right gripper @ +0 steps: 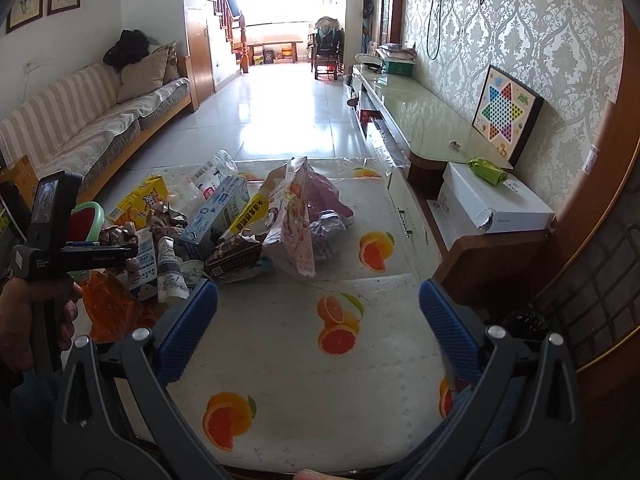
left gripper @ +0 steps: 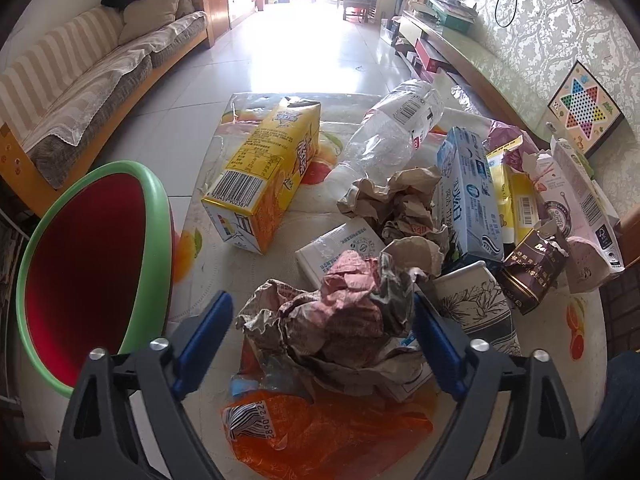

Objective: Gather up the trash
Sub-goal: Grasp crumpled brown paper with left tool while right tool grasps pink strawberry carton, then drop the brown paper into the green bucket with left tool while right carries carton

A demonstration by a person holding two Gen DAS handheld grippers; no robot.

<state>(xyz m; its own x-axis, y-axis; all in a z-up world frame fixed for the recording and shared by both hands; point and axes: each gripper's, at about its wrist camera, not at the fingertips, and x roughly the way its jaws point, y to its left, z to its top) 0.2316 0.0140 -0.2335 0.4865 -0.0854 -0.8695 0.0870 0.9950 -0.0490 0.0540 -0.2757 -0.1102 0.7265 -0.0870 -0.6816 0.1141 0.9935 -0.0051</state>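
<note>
The table (right gripper: 304,364) carries a trash heap at its 10 o'clock. The bin (left gripper: 96,264) stands at 9. The left gripper (left gripper: 322,328) straddles crumpled paper (left gripper: 340,316), pads apart from it. The right gripper (right gripper: 320,320) gapes empty.

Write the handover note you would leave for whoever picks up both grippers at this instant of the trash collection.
Left gripper: jaws straddle the crumpled paper wad; a gap shows beside the left pad, so not gripped yet.
Right gripper: open, holding nothing, over a bare part of the fruit-print table cover.
Trash: all on the table, including yellow carton, crushed plastic bottle, blue-and-white box, brown packet, orange plastic bag.
Bin: the green-rimmed red bin stands off the table's left edge; the part of its inside in view holds nothing.
Left to do: grip the wad, drop it in, then the rest.
</note>
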